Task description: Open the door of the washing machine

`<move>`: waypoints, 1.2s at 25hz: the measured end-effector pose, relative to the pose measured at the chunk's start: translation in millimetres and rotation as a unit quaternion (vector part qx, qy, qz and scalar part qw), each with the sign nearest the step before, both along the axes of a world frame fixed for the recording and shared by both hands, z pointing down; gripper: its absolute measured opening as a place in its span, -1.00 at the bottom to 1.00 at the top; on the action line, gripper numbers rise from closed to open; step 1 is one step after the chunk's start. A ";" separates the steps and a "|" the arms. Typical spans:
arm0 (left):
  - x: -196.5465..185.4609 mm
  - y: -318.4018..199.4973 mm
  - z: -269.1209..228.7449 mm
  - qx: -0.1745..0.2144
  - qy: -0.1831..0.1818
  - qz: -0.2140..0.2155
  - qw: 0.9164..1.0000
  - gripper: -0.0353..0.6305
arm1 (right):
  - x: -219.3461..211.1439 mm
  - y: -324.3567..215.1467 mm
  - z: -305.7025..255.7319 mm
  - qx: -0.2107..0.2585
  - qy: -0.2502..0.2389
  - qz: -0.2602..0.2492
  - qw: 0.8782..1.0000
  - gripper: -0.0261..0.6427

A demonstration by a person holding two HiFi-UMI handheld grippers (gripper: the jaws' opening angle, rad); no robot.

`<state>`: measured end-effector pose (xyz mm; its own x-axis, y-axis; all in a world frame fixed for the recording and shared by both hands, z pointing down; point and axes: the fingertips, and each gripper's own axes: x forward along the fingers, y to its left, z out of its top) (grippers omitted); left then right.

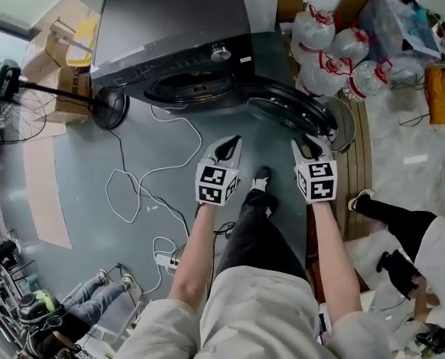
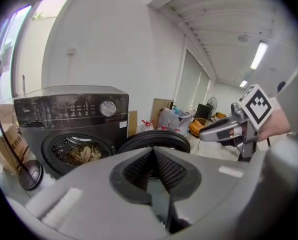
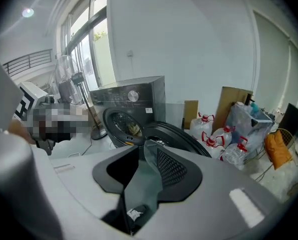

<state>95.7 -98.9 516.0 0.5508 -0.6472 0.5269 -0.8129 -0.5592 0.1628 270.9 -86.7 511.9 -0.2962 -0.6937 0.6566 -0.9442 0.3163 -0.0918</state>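
Two grippers hang in the air in front of the washing machine [image 1: 170,28], one in each of the person's hands. Neither touches it. The left gripper [image 1: 226,149] has its fingers pressed together with nothing between them. Its own view shows the ribbed pads meeting along one seam. The right gripper [image 1: 310,146] also looks drawn together at the tips and empty. In its own view, though, one finger shows only as a smooth grey strip beside a dark hollow, so the contact is harder to read.

The door [image 1: 293,107] stands swung wide open to the right of the drum opening [image 1: 192,88]. From the head view the right gripper's tip overlaps the door's near rim. Both gripper views show the door lying well beyond the jaws. Laundry [image 2: 81,153] sits inside the drum, too small to tell what it is.

A white cable [image 1: 143,178] loops across the floor, and its lower end is lost behind the person's arm. A standing fan [image 1: 106,109] is just left of the machine, and its head is cut off at the picture's edge. Water bottles [image 1: 334,58] cluster to the right of the machine. Another person [image 1: 409,238] at the right is only partly in view.
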 end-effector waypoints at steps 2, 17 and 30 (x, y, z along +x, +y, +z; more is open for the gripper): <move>-16.2 11.9 -15.7 0.005 0.000 -0.016 1.000 -0.72 | -9.0 10.4 -13.7 0.007 -0.010 0.004 1.000 -0.59; -105.3 87.2 -112.0 0.037 0.029 -0.137 0.989 -0.72 | -62.6 77.3 -97.6 0.055 -0.052 0.000 0.997 -0.59; -136.5 118.0 -120.8 0.034 0.020 -0.131 0.991 -0.72 | -68.4 114.5 -105.3 0.062 -0.067 0.001 0.996 -0.66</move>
<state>-40.8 19.1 395.1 0.3779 -0.8047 0.4580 -0.9256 -0.3400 0.1663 202.5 27.8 406.5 -0.3742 -0.7670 0.5213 -0.9266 0.3316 -0.1773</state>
